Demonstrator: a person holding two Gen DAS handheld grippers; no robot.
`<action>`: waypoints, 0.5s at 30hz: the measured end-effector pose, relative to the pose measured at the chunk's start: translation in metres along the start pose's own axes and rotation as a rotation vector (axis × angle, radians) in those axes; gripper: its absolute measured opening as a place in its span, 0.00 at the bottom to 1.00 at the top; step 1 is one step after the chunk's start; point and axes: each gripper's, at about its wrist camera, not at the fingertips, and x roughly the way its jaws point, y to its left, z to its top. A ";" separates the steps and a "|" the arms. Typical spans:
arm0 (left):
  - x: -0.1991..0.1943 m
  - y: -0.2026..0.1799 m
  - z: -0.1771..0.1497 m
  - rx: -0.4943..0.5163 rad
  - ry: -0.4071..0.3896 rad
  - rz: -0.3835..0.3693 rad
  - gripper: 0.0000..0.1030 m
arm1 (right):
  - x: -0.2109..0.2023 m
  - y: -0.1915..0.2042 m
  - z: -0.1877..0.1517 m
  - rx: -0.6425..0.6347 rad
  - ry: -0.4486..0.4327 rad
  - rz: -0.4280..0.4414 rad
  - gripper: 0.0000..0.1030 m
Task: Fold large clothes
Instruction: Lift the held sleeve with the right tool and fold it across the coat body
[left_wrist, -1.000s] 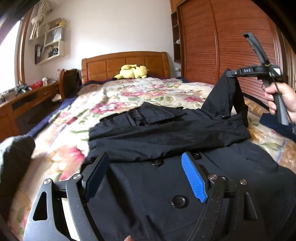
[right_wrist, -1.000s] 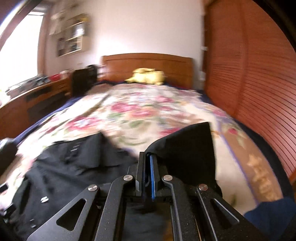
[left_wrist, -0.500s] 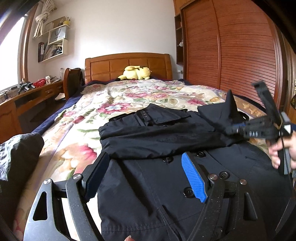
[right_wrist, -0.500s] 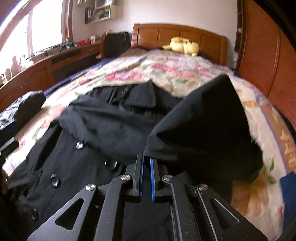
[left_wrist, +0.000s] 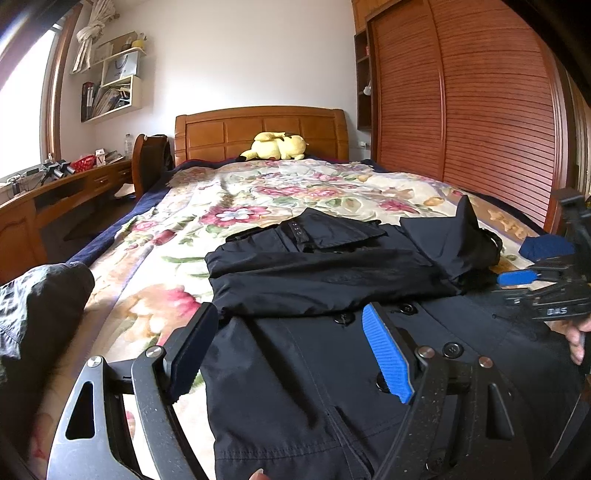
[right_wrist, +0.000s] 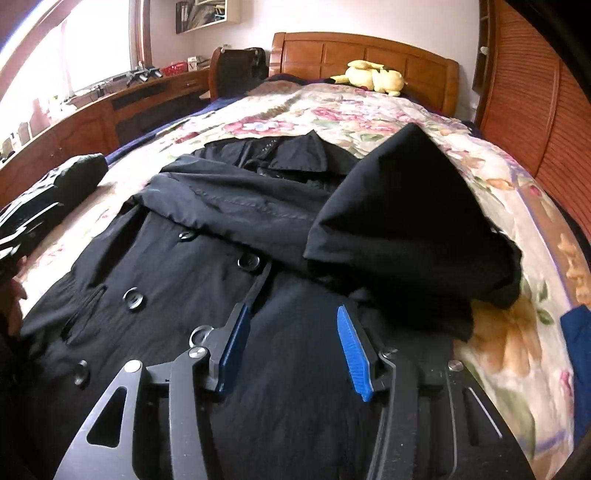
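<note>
Black coat (right_wrist: 207, 280) lying buttoned on the flowered bed (left_wrist: 236, 206), one sleeve folded across its chest, right claw (right_wrist: 295, 347) just spreading, sleeve let go, nothing between, left claw (left_wrist: 291, 354) spread wide, empty, above the coat's front

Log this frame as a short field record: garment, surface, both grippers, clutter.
garment: black buttoned coat, lying front up, both sleeves brought in toward the chest
right sleeve: dropped in a loose peaked heap, not flat
surface: floral bedspread
left gripper: open, above the coat's hem side, nothing between its pads
right gripper: jaws have just been opening, sleeve released, nothing between its pads
clutter: yellow plush toy by the wooden headboard; dark grey garment at the bed's left edge
</note>
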 end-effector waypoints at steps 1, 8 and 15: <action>-0.001 0.000 0.000 0.000 -0.001 0.000 0.79 | -0.006 -0.004 -0.003 0.001 -0.009 -0.016 0.50; 0.000 -0.002 -0.001 0.015 0.000 0.004 0.79 | -0.025 -0.051 -0.009 0.070 -0.070 -0.146 0.50; 0.001 -0.003 -0.001 0.015 0.003 0.004 0.79 | 0.019 -0.114 -0.008 0.165 -0.010 -0.258 0.57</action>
